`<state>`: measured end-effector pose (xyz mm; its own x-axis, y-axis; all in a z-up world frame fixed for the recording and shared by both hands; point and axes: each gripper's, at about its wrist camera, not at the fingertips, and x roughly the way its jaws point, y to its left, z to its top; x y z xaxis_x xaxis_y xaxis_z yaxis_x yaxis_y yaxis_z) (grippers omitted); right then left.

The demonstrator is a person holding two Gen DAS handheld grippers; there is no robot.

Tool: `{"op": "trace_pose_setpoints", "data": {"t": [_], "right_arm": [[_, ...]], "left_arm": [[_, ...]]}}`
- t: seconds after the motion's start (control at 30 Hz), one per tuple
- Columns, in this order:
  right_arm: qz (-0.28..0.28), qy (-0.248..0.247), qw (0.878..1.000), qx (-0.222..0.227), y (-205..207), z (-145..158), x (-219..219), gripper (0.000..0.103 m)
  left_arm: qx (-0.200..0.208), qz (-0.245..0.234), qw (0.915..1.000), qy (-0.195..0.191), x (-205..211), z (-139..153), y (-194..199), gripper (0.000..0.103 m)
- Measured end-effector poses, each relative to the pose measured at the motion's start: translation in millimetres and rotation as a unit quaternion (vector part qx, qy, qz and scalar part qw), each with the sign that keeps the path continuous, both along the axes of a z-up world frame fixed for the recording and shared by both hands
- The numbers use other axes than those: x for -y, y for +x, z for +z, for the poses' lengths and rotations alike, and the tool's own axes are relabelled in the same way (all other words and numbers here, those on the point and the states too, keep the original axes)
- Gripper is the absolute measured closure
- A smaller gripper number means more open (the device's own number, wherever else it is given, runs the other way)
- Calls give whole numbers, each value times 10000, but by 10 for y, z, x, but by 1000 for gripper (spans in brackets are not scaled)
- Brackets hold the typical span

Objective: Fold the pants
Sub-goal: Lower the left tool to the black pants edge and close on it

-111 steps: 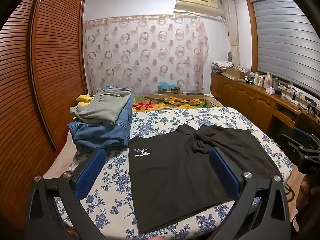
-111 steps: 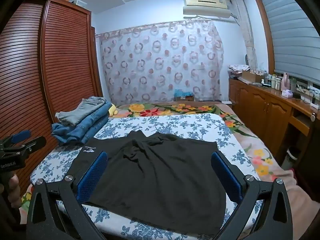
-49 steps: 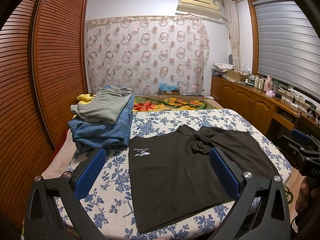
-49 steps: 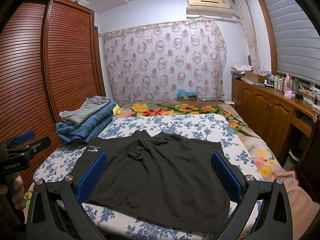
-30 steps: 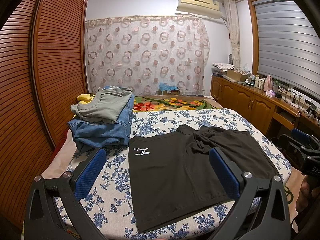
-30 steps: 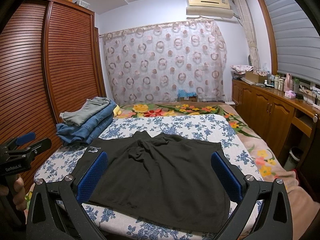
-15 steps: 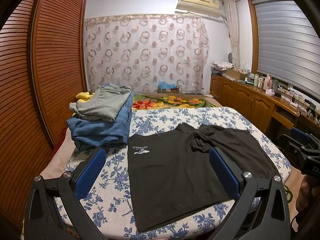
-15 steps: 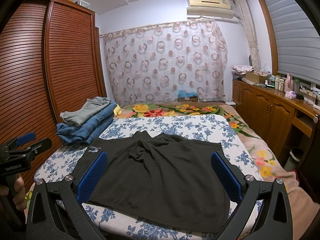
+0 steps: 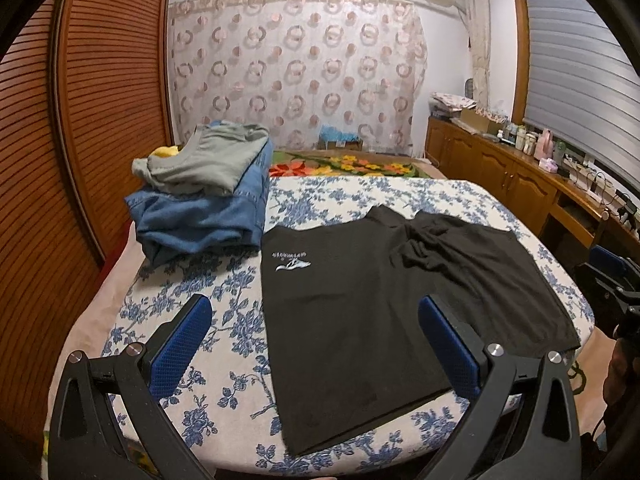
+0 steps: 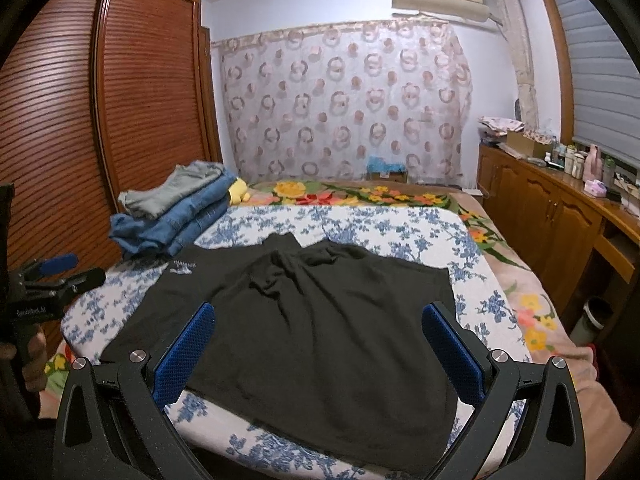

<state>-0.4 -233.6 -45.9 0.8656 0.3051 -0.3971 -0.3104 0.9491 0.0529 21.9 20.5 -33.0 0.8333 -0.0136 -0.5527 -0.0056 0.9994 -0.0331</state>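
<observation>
Pants (image 9: 392, 300), black, lie spread flat on the blue-flowered bedspread (image 9: 224, 320) at the near end of the bed, both legs fanned out side by side. White logo print (image 9: 290, 262) sits on the leg toward my left, reading upside down from here. Fabric is bunched and wrinkled around the crotch (image 10: 288, 268), at the far side of the garment; rest of it fairly smooth. Near hem edges run close to the bed's near edge.

My left gripper (image 9: 316, 340) is wide open, nothing between the blue pads (image 9: 182, 344), held above the near bed edge. Left pad shows over bare bedspread, right pad over the black cloth; not touching either. My right gripper (image 10: 320, 344) is also wide open and empty, both blue pads (image 10: 450, 352) framing the pants from above, no contact with the fabric.

Left gripper also shows at the left edge of the right wrist view, hand wrapped on its handle, off the bed's left side. Right gripper peeks in at the right edge of the left wrist view, off the bed's right side.

Folded stack on the far left of the bed: blue jeans (image 9: 200, 220) underneath, grey-green garment (image 9: 204, 162) on top, well apart from the black pants. Yellow plush thing (image 10: 239, 192) just behind the stack. Brown louvered wardrobe (image 10: 80, 120) along the left, circle-pattern curtain (image 10: 344, 100) behind the bed, wooden cabinet (image 10: 540, 216) with bottles on the right.
</observation>
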Motion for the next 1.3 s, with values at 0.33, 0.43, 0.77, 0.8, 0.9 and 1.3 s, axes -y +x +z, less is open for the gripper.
{"op": "trace_pose_setpoints", "data": {"t": [0.33, 0.43, 0.77, 0.8, 0.9, 1.3], "right_arm": [[61, -178, 9994, -296, 150, -82, -12, 2], [59, -245, 9992, -314, 159, -96, -24, 2], [44, -373, 9978, -543, 204, -210, -45, 5], [52, -393, 9976, -570, 202, -215, -52, 5], [68, -429, 9971, -629, 202, -214, -58, 6], [85, -527, 9961, -709, 143, -226, -141, 6]], "left_arm": [[-184, 134, 9997, 53, -180, -158, 57, 0], [-240, 135, 9996, 24, -242, -199, 54, 0], [-737, 15, 9973, 25, -447, -554, 16, 0], [-770, -17, 9970, -2, -460, -582, 6, 0], [-828, -129, 9964, -82, -463, -631, -30, 0], [-938, -558, 9935, -315, -378, -692, -174, 22]]}}
